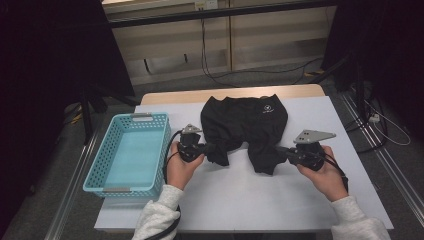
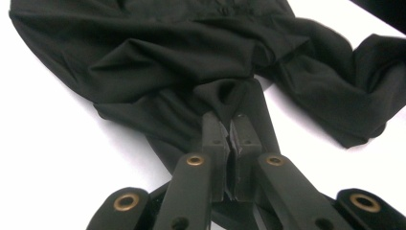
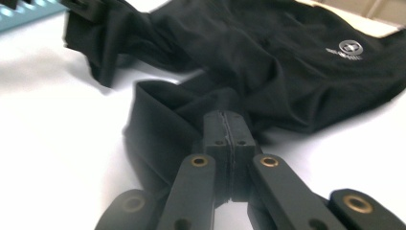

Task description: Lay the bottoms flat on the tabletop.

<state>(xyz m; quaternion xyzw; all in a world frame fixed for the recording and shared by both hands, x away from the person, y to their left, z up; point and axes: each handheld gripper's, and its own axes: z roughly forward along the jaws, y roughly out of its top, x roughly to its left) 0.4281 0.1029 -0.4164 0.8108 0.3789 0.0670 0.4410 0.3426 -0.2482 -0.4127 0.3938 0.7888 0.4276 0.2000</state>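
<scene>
Left gripper (image 1: 210, 149): I have fingers clamped on shorts (image 1: 245, 120) leg, 9 o'clock.
Right gripper (image 1: 281, 151): fingers clamped, 3 o'clock leg.
Technique: I lift evenly, cloth taut.

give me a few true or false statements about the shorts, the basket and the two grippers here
1. The left gripper is shut on a leg of the black shorts. True.
2. The right gripper hangs open above the table. False: its jaws are closed on the other leg of the shorts.
3. The blue basket stands at the left side of the white table, beside the left gripper. True.
4. The shorts lie inside the basket. False: they lie on the table, right of the basket, and the basket holds nothing.
5. A small white logo shows on the shorts. True.
</scene>
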